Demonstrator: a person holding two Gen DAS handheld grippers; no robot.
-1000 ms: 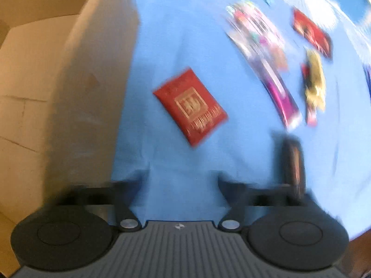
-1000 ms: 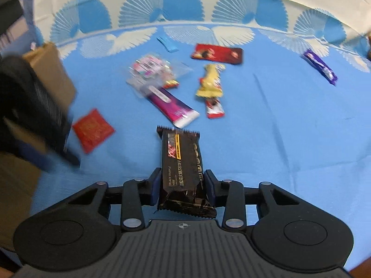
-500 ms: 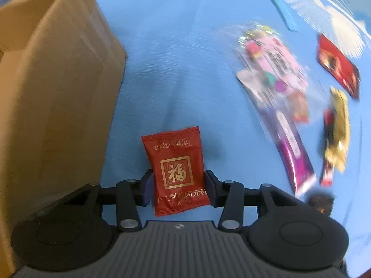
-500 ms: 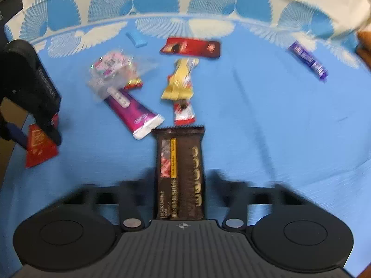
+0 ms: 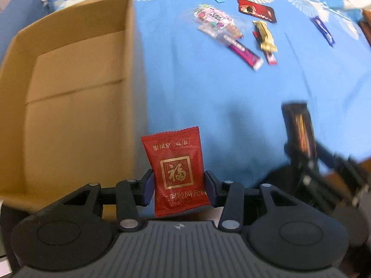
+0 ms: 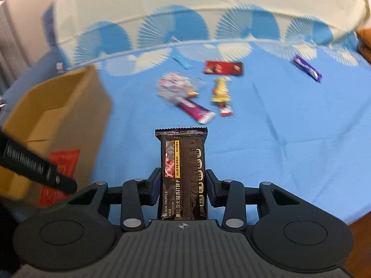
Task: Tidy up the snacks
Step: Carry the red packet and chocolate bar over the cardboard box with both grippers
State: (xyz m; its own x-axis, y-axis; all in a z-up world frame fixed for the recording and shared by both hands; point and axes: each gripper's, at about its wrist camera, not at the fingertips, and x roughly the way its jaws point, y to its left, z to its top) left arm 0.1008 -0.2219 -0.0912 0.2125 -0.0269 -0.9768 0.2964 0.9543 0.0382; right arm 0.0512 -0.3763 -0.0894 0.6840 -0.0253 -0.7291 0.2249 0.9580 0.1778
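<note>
Here the left gripper (image 5: pixel 178 186) clamps a red snack packet (image 5: pixel 177 170) beside the cardboard box (image 5: pixel 69 106); the right gripper (image 6: pixel 183 191) clamps a black cracker pack (image 6: pixel 182 173).

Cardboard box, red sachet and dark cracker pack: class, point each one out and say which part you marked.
cardboard box (image 5: pixel 76 106), left wrist view, on its bare inner floor.
red sachet (image 5: pixel 176 171), left wrist view, on the gold square emblem at its middle.
dark cracker pack (image 6: pixel 183 176), right wrist view, on the middle of its front face.

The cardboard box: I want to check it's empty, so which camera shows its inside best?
The left wrist view: the cardboard box fills its left side, bare floor visible. The right wrist view shows only a blurred corner, partly hidden by the left gripper.
</note>
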